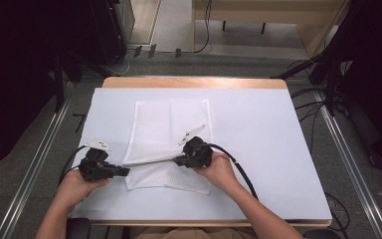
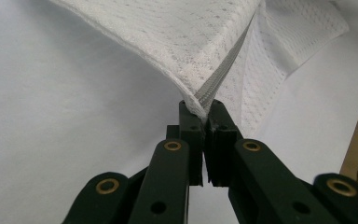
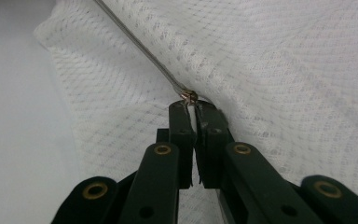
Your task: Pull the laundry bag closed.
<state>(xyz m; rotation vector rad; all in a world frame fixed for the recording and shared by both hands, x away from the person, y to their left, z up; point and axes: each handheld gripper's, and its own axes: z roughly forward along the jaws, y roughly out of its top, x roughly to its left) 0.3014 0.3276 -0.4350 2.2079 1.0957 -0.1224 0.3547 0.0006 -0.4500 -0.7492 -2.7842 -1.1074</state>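
Black plastic jaws with brass rivets rise from the bottom of both gripper views. Those of the left gripper (image 2: 204,112) are clenched on the corner of a white mesh laundry bag (image 2: 186,42), pinching its woven hem where a grey zipper (image 2: 221,74) runs off toward the upper right of the frame. The right gripper (image 3: 192,106) is clamped on the small metal zipper pull (image 3: 189,96), with the zipper line stretching to the upper left across the dimpled netting. In the high view the bag (image 1: 171,124) lies flat and rectangular at the centre of the pale sheet covering the wooden table (image 1: 194,82), its near edge pulled taut between the left gripper (image 1: 124,171) and the right gripper (image 1: 178,160).
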